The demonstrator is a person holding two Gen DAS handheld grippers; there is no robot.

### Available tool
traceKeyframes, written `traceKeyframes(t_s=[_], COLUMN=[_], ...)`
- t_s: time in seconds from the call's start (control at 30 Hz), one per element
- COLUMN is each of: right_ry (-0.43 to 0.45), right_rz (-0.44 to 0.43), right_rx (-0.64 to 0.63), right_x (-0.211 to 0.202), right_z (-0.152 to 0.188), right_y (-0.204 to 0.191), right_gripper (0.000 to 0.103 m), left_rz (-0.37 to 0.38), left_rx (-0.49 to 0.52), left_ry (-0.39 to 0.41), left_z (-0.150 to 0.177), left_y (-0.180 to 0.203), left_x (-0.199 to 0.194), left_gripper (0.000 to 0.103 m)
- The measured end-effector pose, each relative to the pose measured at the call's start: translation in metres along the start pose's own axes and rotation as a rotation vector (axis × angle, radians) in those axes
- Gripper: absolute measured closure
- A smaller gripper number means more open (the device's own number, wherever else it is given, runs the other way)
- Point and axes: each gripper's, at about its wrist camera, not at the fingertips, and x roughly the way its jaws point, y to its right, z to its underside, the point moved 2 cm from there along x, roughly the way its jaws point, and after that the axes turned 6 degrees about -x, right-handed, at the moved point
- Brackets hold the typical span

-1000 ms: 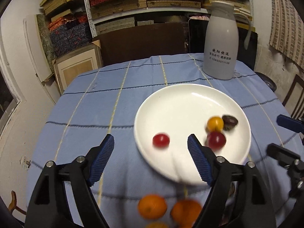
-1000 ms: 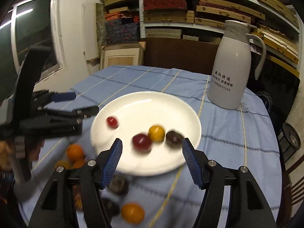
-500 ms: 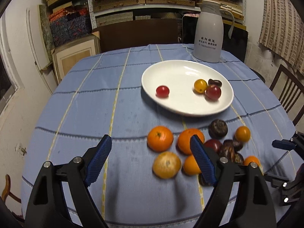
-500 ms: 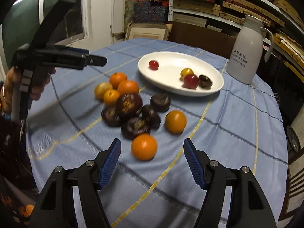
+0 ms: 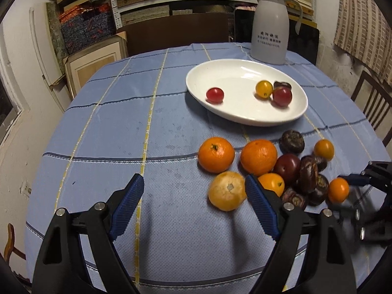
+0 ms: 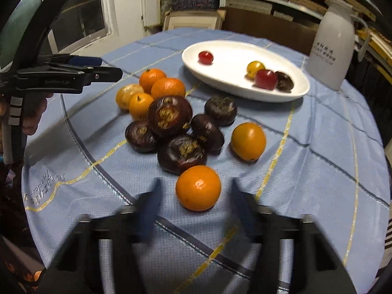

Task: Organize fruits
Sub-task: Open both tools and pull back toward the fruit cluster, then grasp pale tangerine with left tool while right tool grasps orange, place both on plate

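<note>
The right gripper [image 6: 196, 205] hangs low over the near edge of the worktop [image 6: 318, 147], its jaws spread wide and blurred, with a small orange fruit [image 6: 198, 187] sitting on the cloth right between the tips, touching neither that I can see. Just past it at 12 o'clock lies a huddle of dark purple fruits [image 6: 170, 115], and a yellow-orange one [image 6: 248, 141] rests alone at 1 o'clock. The left gripper [image 5: 194, 205] is also spread apart and holds nothing; its right finger [image 5: 261, 208] sits just beside a pale orange mandarin [image 5: 227, 190]. At its 1 o'clock two brighter mandarins [image 5: 216, 154] lie side by side, close to the dark pile. Farther off at 1 o'clock stands the white plate [image 5: 235, 112], carrying a red cherry tomato [image 5: 214, 95] on its left side and a yellow one [image 5: 264, 89], a red one [image 5: 282, 96] and a dark fruit bunched on its right. A white jug [image 5: 269, 27] stands behind the plate
</note>
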Motion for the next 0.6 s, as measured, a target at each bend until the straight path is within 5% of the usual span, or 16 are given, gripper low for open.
traceKeyframes(t_s=[0.6], right_ry=[0.019], right_rz=[-0.027], right_rx=[0.026], right_x=[-0.011], right_z=[0.001], right_y=[0.007], right_gripper=[0.067], left_rz=[0.038], left_rx=[0.149], left_ry=[-0.039], left_z=[0.011], left_y=[0.018], left_x=[0.04], left_gripper=[0.021])
